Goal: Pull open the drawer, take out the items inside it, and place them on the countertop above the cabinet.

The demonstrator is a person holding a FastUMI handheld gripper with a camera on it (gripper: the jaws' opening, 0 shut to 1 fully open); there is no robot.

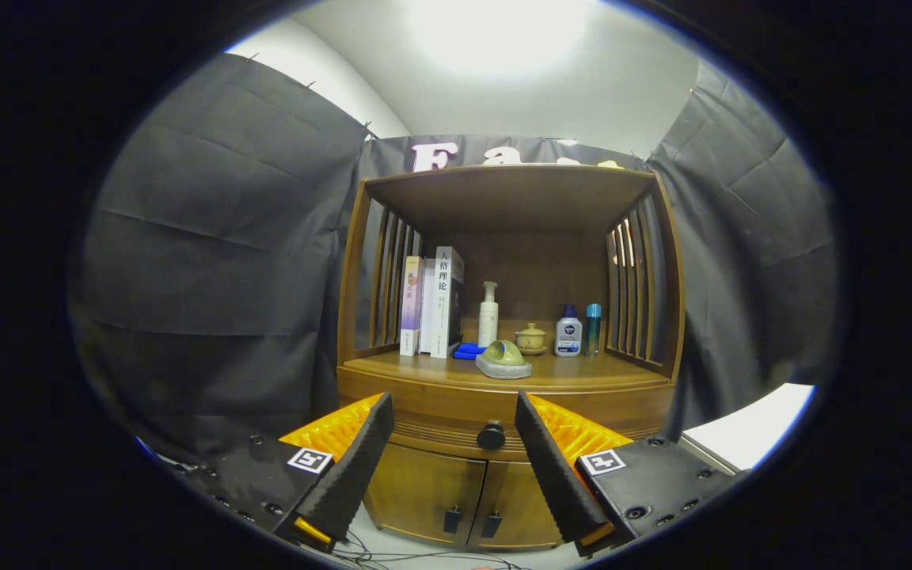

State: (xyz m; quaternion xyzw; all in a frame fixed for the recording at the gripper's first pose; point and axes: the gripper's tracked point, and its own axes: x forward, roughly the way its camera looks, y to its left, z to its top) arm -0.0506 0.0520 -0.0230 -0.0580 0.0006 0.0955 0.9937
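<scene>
Wooden drawer [456,419] is sitting flush in the cabinet [503,380], its knob [491,435] just beyond the gripper [454,423], whose fingers are spreading wide, holding nothing. Countertop [583,370] is already carrying bottles [568,332] and a dish [503,360]; contents are hiding, so progress is unclear.

A broad white ceiling light [495,32] overhead burns out to pure glare, while the brown wooden cabinet [503,380] beneath it is evenly and fairly brightly lit, its top shelf throwing soft shadow across the back of the recess. The fisheye lens bows the cabinet's straight posts outward and squeezes the dark cloth wall [218,261] at the rim, where the light falls off. The middle is sharp; the spread-apart gripper [454,412] fingers up close look slightly soft.
</scene>
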